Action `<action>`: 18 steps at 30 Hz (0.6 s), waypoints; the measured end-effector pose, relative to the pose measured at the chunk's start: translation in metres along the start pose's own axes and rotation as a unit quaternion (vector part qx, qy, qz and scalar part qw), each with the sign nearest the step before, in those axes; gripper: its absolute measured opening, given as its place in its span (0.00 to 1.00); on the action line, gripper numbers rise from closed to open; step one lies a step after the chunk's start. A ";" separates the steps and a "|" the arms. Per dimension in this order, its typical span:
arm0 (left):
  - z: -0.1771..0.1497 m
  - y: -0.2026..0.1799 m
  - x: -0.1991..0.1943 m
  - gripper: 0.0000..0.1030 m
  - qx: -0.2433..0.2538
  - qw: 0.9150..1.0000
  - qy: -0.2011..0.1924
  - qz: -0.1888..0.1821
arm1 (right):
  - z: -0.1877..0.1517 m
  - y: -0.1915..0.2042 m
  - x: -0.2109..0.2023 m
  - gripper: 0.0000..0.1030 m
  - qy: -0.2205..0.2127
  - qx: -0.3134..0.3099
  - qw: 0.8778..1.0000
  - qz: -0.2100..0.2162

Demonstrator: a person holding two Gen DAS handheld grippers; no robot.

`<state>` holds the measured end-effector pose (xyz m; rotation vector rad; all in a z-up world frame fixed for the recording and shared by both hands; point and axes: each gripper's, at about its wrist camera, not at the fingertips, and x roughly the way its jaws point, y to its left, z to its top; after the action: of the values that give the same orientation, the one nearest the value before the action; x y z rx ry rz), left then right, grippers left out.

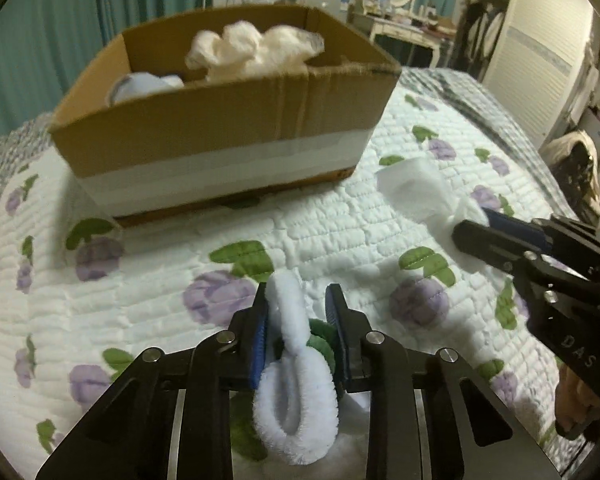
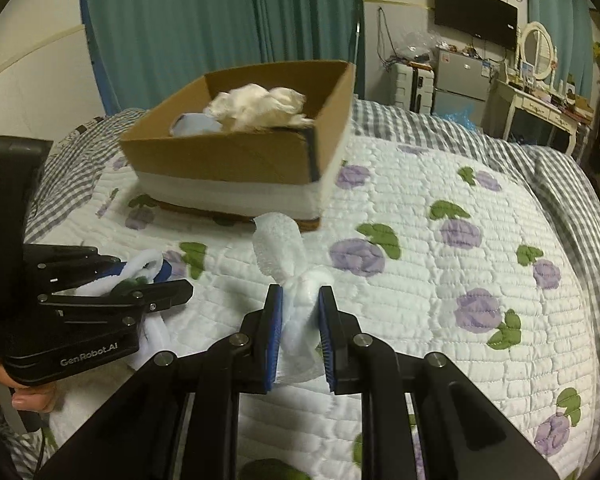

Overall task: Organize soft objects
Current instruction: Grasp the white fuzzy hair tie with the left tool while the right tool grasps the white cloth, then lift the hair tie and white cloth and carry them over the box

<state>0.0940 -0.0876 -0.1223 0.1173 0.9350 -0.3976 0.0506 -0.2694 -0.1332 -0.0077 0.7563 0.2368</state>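
A cardboard box (image 1: 220, 128) with a white band stands on the bed ahead; it also shows in the right wrist view (image 2: 236, 160). Inside lie a cream fluffy cloth (image 1: 256, 54) and a pale blue soft item (image 1: 146, 84). My left gripper (image 1: 300, 304) is shut on a white fuzzy looped item (image 1: 296, 392) with a green part behind it, just above the quilt. My right gripper (image 2: 299, 300) is shut on a white gauzy cloth (image 2: 278, 246) that sticks up past the fingers; this cloth (image 1: 416, 188) and gripper also show at the right of the left wrist view.
The bed has a white quilt (image 2: 420, 240) with purple flowers and a grey checked sheet (image 2: 560, 176) at its edges. Teal curtains (image 2: 220, 20) hang behind the box. A dresser with mirror (image 2: 536, 92) and a small fridge (image 2: 460, 80) stand beyond the bed.
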 end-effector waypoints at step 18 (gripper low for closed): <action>0.002 0.036 -0.104 0.25 -0.011 0.992 -0.110 0.055 | 0.037 0.085 -0.054 0.17 -0.065 -0.050 0.997 0.015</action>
<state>0.0546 -0.0254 -0.0403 0.1022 0.7118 -0.2926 0.0196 -0.1942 -0.0628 -0.0753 0.6157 0.3017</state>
